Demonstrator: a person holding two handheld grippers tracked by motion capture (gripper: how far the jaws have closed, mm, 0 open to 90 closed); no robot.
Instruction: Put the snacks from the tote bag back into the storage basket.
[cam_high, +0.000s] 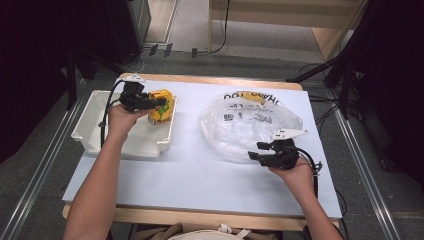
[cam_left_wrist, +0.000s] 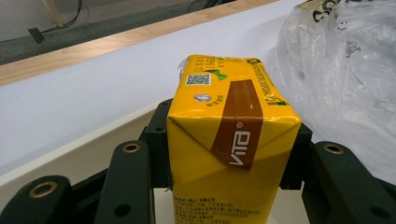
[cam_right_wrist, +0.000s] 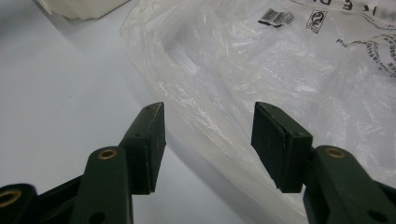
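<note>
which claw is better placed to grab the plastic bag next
Right. The right claw is open with its jaws at the edge of the plastic bag. The left claw is shut on the yellow drink carton over the white tray.

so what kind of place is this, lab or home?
Likely a lab or recording studio: black curtains around a white-topped wooden table, cables on the grey floor, metal floor rails.
</note>
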